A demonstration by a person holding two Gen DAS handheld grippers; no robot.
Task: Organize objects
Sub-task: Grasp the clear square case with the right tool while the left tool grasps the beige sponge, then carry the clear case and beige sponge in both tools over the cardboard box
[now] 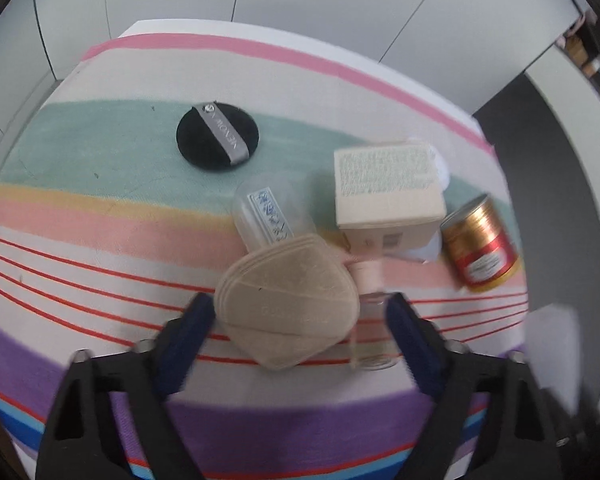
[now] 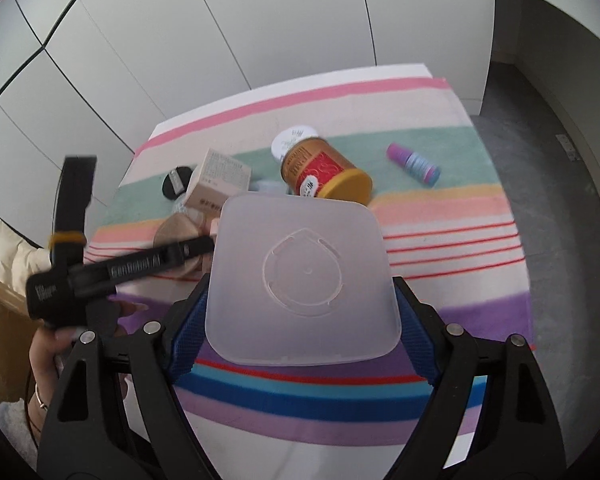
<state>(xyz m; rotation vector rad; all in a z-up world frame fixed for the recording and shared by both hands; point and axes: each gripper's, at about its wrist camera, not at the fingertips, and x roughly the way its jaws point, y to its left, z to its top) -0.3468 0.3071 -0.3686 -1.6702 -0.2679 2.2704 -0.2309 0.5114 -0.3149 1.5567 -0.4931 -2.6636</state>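
Note:
In the left wrist view my left gripper hangs low over the striped cloth. Its blue pads straddle a stack of beige powder puffs and a small clear bottle with a pink cap. The pads sit close to both, but I see no pressing. My right gripper is shut on a translucent square plastic box, one pad on each side wall, and holds it above the cloth. The right wrist view also shows the left gripper's black body in a person's hand, over the puffs.
On the striped tablecloth lie a black round puff, a clear container with a blue label, a beige carton and a gold-red can on its side. A purple-blue bottle lies far right, a white-lidded jar behind the can.

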